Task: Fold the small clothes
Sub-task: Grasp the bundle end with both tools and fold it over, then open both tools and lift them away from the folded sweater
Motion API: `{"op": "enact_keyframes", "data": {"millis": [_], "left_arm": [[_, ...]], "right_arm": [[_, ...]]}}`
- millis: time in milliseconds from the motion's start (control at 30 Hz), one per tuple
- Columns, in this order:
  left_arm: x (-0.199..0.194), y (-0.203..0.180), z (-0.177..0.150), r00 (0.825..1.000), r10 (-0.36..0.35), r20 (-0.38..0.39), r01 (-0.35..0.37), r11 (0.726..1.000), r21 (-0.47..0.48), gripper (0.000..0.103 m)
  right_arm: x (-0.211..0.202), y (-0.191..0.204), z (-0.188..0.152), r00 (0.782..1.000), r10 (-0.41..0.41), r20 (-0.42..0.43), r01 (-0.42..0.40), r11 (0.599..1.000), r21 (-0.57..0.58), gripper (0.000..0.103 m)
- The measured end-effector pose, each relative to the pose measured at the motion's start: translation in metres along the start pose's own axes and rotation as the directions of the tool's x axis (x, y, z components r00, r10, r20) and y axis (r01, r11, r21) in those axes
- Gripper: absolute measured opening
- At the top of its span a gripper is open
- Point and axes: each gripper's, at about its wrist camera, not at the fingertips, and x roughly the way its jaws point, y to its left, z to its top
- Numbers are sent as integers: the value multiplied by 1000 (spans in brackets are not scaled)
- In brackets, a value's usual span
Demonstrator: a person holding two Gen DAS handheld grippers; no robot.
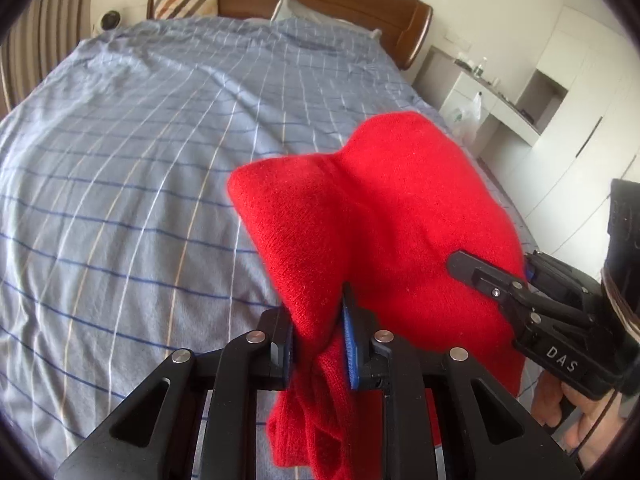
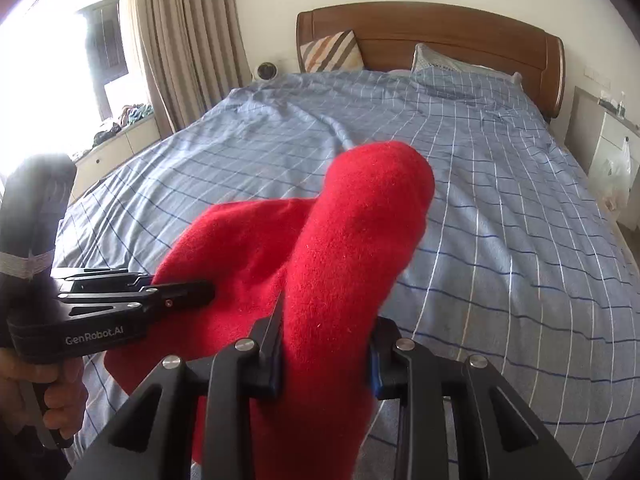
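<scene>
A blue checked bedspread (image 2: 500, 240) covers the bed, with a wooden headboard (image 2: 440, 28) at the far end. A striped cushion (image 2: 332, 52) leans there; beige curtains (image 2: 188, 40) hang far left.

The red garment (image 1: 372, 216) hides the right gripper's (image 1: 464, 268) lower finger and runs off-frame below.

White lettering "DAS" stands on the side of the right gripper (image 1: 486, 270), seen from the left wrist; "GenRobot.AI" stands on the side of the left gripper (image 2: 188, 294), seen from the right wrist.
</scene>
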Motion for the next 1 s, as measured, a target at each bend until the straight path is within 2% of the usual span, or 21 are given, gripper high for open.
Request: {"op": "enact_keyframes", "data": {"millis": [33, 67, 133, 167, 233, 300, 333, 367, 433, 600, 767, 900, 1000], "left_arm": [[4, -3, 1, 1000, 30, 0, -30, 999, 14, 41], [7, -5, -2, 997, 77, 2, -77, 997, 28, 66], [13, -4, -16, 983, 183, 21, -184, 982, 50, 84], [11, -4, -28, 974, 224, 34, -226, 972, 67, 84], [3, -4, -52, 958, 283, 48, -286, 951, 114, 85], [-11, -10, -78, 934, 349, 80, -357, 922, 150, 89], [-21, -14, -87, 922, 374, 104, -386, 909, 159, 96], [-33, -21, -99, 910, 393, 135, -411, 897, 162, 100], [-56, -34, -116, 886, 430, 174, -456, 877, 153, 100], [-109, -60, -141, 859, 487, 157, -505, 857, 101, 103], [-154, -77, -163, 866, 483, 129, -495, 864, 89, 103], [-180, -91, -181, 860, 493, 134, -507, 855, 111, 103], [-189, -97, -196, 871, 480, 106, -491, 863, 118, 103]], "right_arm": [[1, -9, 3, 1000, 16, -10, -15, 1000, 26, 41], [4, -20, 3, 999, 30, -39, -27, 998, 63, 47], [8, -46, -9, 995, 14, -94, -1, 990, 138, 79], [6, -57, -18, 994, -20, -111, 38, 986, 161, 83], [-6, -74, -42, 989, -65, -136, 88, 981, 171, 83], [-23, -80, -66, 981, -106, -164, 130, 982, 141, 83], [-32, -79, -78, 977, -128, -174, 150, 981, 121, 83], [-42, -77, -88, 972, -147, -183, 167, 981, 103, 84], [-66, -68, -108, 967, -176, -187, 193, 978, 77, 86], [-133, -24, -141, 977, -179, -120, 187, 980, 62, 92], [-187, 17, -162, 982, -184, -35, 186, 981, 59, 96], [-210, 40, -170, 984, -173, -42, 176, 981, 77, 100], [-226, 56, -174, 986, -159, -56, 163, 983, 85, 102]]}}
